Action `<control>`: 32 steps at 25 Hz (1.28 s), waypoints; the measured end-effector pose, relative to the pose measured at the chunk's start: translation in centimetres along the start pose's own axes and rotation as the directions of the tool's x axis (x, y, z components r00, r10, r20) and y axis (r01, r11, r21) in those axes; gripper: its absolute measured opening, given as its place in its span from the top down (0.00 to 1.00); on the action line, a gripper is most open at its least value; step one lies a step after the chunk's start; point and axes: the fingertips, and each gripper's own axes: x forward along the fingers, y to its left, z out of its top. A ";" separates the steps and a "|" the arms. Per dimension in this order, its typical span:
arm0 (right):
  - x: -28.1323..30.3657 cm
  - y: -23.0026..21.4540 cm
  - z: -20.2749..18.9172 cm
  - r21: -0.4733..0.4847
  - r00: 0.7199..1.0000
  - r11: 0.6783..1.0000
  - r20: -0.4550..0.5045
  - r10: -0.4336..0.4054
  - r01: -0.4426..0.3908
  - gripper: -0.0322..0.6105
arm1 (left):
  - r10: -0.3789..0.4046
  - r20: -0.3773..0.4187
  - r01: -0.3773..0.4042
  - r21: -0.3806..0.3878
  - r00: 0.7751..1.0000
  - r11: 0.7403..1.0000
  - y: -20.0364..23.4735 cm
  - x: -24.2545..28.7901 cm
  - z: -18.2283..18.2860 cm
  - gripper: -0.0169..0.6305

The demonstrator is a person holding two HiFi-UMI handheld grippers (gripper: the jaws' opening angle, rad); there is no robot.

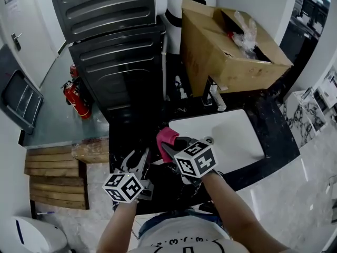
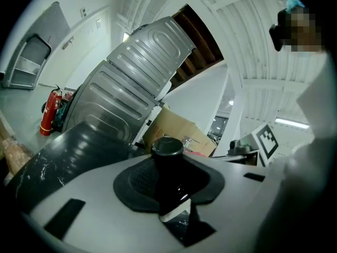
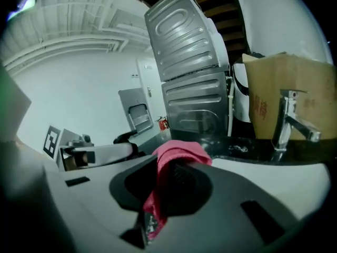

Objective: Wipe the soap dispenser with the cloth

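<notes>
dispenser gripped tight in left gripper, low over dark counter just left of sink. pink cloth pinched in right gripper, close by, contact not clear. tips imo: keep left steady, press bunched cloth on body, stroke toward cap, roll dispenser between passes so all sides get hit. go easy on cap. loose cloth tail could snag in jaws, watch that.
</notes>
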 end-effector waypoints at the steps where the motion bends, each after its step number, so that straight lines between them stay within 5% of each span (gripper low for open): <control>1: 0.0 -0.8 -0.8 0.001 0.999 1.000 -0.030 -0.026 0.026 0.88 | -0.002 0.001 0.002 0.003 1.000 1.000 0.0 0.0 0.0 0.81; 11: -0.5 -4.3 -5.7 0.027 0.973 0.988 -0.179 -0.143 0.150 0.87 | -0.029 -0.046 0.033 0.086 0.999 0.996 -0.9 0.7 -0.1 0.81; 15: -3.3 -5.1 -7.0 0.120 0.970 0.971 -0.158 -0.186 0.205 0.87 | -0.087 -0.130 0.108 0.165 0.988 0.980 -1.8 1.5 -0.4 0.81; 20: -8.0 -5.8 -7.4 0.190 0.968 0.950 -0.084 -0.236 0.248 0.87 | -0.169 -0.310 0.280 0.359 0.935 0.890 -4.1 3.1 -1.3 0.81; 25: -11.7 -6.9 -7.0 0.221 0.949 0.924 -0.033 -0.312 0.312 0.87 | -0.162 -0.397 0.361 0.500 0.904 0.787 -6.3 3.7 -3.0 0.81; 32: -13.2 -7.3 -7.7 0.235 0.942 0.914 -0.032 -0.334 0.331 0.87 | -0.185 -0.481 0.463 0.559 0.857 0.688 -6.6 3.5 -3.5 0.79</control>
